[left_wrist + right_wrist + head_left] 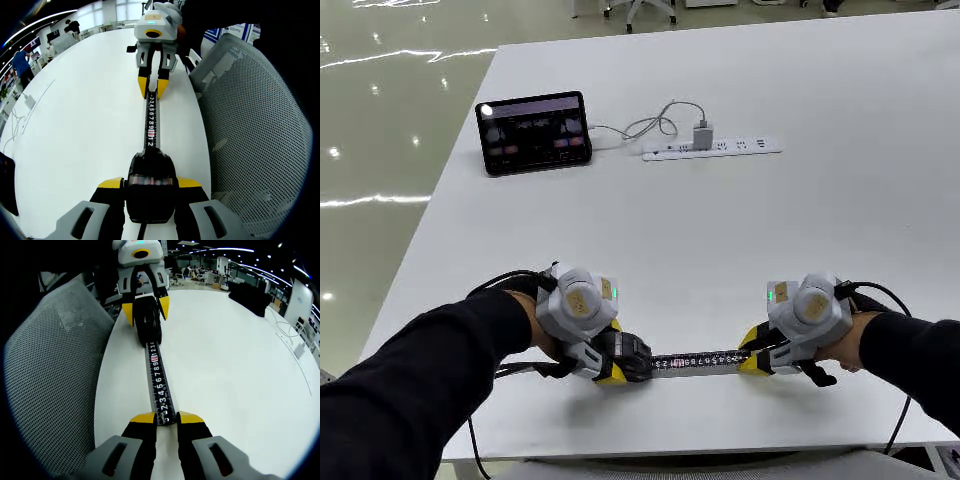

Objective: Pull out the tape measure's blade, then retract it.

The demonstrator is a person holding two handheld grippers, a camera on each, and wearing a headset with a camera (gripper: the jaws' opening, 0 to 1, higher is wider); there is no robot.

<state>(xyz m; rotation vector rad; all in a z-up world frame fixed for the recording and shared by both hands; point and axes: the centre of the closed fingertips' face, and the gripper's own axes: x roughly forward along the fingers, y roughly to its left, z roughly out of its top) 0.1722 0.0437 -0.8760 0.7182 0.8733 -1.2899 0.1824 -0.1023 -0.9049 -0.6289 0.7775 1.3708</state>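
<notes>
Jaws of left gripper (150, 183) were clamped on tape measure (148, 320) at near edge of table (720, 230); blade (158, 380) lay pulled out flat toward right; right gripper (166, 418) was pinched shut on blade tip; tablet (535, 131) stood far left, power strip (715, 148) beside it

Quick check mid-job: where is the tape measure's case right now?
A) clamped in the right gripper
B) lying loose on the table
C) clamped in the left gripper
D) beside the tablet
C: in the left gripper view the black case sits between the left gripper's own jaws, and the blade runs out to the right gripper, which pinches its end.
</notes>
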